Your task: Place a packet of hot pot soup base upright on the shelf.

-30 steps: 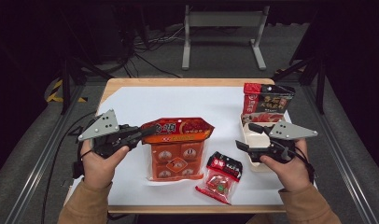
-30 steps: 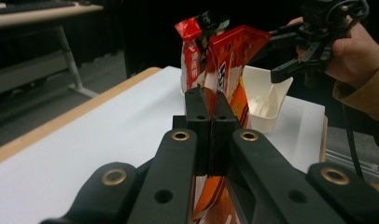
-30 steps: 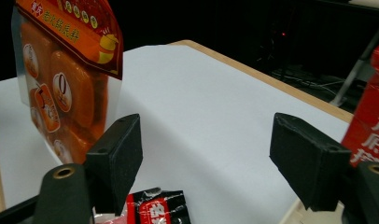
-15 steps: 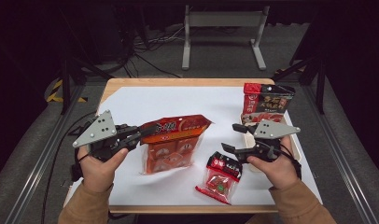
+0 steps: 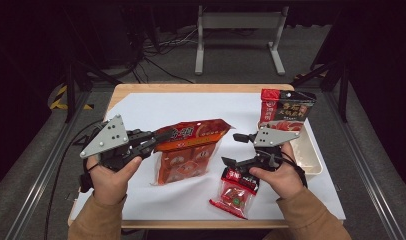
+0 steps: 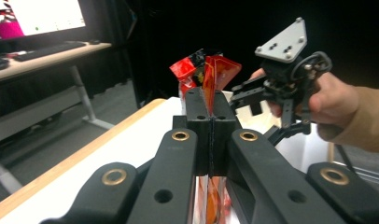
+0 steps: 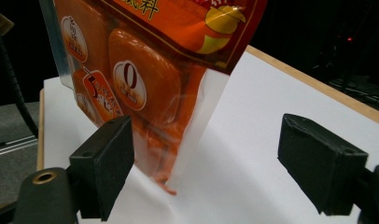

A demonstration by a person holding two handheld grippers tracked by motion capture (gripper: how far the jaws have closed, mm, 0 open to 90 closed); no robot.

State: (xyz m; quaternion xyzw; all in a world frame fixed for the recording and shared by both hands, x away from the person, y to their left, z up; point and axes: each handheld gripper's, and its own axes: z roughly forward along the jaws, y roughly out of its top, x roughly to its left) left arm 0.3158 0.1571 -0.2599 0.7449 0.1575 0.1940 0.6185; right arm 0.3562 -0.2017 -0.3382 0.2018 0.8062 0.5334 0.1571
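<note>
An orange snack bag [image 5: 188, 150] hangs tilted over the white sheet, its lower end resting on the paper. My left gripper [image 5: 161, 139] is shut on the bag's upper left edge; in the left gripper view the jaws [image 6: 210, 109] are pressed together on the bag's seam [image 6: 215, 70]. My right gripper [image 5: 233, 149] stands just right of the bag with its jaws wide; they have just been opening. In the right gripper view [image 7: 213, 163] the bag's lower corner [image 7: 145, 60] hangs between the pads, nearer the left one, and neither pad presses on it.
A small red packet [image 5: 236, 187] lies near the front edge under my right hand. A red and black bag [image 5: 286, 106] stands at the back right, in a white tray [image 5: 311, 155]. The white sheet [image 5: 156, 110] covers the wooden table.
My right gripper has moved left from the tray to the bag's right edge, jaws wider. The left gripper has raised the bag a little, so it tilts more steeply.
</note>
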